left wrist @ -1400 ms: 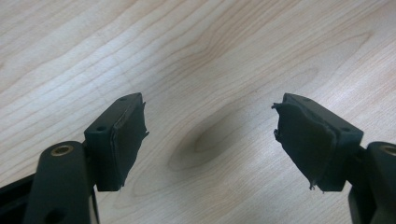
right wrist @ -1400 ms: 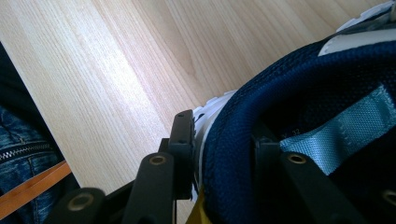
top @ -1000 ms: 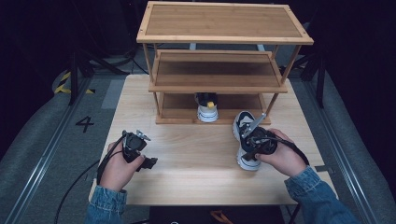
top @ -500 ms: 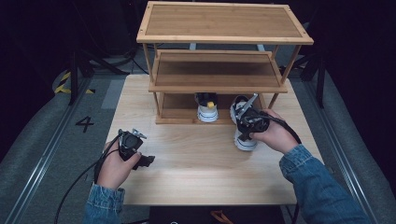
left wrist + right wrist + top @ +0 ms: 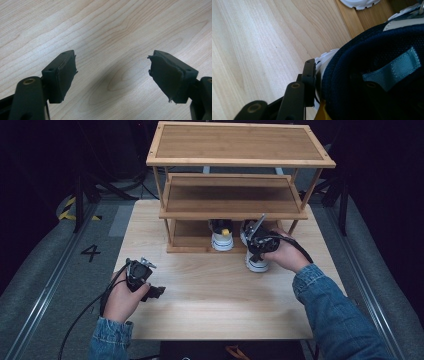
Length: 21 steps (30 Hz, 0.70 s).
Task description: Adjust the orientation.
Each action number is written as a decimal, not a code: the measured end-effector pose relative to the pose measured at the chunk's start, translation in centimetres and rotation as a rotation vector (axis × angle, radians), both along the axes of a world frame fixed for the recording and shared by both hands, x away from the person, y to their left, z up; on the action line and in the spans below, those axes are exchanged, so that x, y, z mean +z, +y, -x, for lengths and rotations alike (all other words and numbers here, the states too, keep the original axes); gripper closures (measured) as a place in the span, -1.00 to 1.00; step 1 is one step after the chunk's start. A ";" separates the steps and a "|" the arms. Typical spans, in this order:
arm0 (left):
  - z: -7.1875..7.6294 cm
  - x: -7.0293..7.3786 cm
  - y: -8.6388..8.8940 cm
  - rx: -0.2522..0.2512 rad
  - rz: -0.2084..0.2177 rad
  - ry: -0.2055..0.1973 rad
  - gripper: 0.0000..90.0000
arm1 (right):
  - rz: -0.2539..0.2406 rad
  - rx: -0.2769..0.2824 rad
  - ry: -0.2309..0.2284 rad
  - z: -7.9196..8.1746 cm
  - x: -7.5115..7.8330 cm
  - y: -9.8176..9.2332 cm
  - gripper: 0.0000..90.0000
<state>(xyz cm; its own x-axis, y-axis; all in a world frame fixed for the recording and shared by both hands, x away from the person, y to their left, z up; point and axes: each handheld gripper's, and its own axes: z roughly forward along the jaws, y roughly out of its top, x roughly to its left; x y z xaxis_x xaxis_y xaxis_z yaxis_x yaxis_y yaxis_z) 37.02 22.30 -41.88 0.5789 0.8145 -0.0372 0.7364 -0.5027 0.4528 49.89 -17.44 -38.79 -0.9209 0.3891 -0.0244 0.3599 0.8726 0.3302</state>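
one number can be read: a dark "4" (image 5: pixel 90 253) marked on the grey floor (image 5: pixel 60 270) to the left of the table, level with its middle. farther off on that side lies a strip of yellow-and-black hazard tape (image 5: pixel 75 210), which carries no words.

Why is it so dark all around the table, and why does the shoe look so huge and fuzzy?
In the high view, light falls on the table and rack while the room around stays black. In the right gripper view, the shoe sits right against the camera, so it looks huge and soft. In the left gripper view, the jaws cast a faint shadow on the wood.
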 end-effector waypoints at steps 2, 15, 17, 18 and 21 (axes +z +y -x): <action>0.0 0.0 0.0 -0.006 -0.003 0.002 -0.52 | 0.003 0.014 -0.006 -0.3 -0.2 0.2 0.51; -0.1 -0.1 -0.4 -0.009 0.001 0.007 -0.52 | -0.022 0.007 -0.084 -0.7 -0.4 0.2 0.20; -0.2 -0.1 -0.5 -0.013 -0.004 0.006 -0.52 | -0.062 -0.014 -0.107 -0.6 -0.2 -0.1 0.10; -0.3 0.0 -0.6 -0.021 -0.004 0.006 -0.52 | -0.073 -0.015 -0.120 -0.5 -0.1 -0.2 0.08; -0.6 0.0 -0.9 -0.032 -0.007 0.005 -0.52 | -0.089 -0.031 -0.162 0.1 0.5 -0.7 0.04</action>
